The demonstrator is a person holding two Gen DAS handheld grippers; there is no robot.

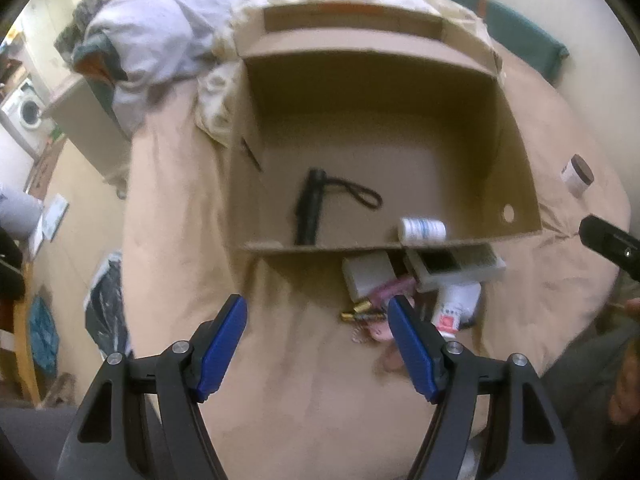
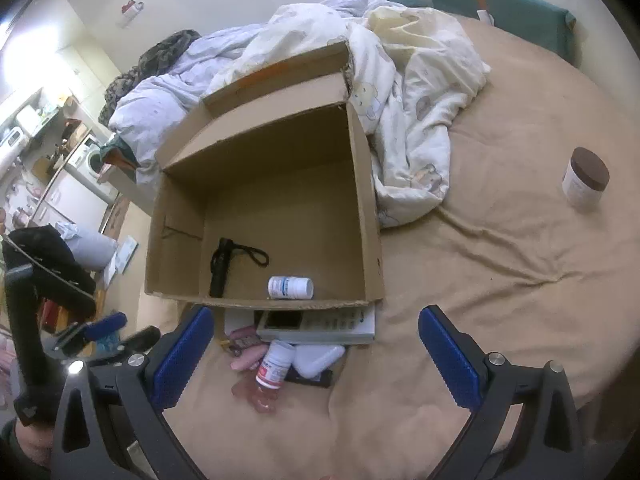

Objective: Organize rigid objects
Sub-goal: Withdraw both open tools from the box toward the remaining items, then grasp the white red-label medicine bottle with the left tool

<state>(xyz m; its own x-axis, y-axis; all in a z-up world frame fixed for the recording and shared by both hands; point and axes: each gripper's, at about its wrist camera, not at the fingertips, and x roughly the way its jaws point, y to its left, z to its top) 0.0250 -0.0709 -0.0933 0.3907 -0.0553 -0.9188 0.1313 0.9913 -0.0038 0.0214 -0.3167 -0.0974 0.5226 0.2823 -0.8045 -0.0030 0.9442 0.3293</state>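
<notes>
An open cardboard box sits on a tan bed. A black flashlight and a white pill bottle lie inside by its near wall. Just in front of the box is a heap: a white remote, a red-labelled white bottle, batteries, a pink item. My left gripper hovers open left of the heap. My right gripper is open above it, with nothing held.
A brown-lidded white jar stands alone on the bed to the right. Crumpled duvets lie behind and beside the box. The bed's left edge drops to a cluttered floor. A green pillow is at the back.
</notes>
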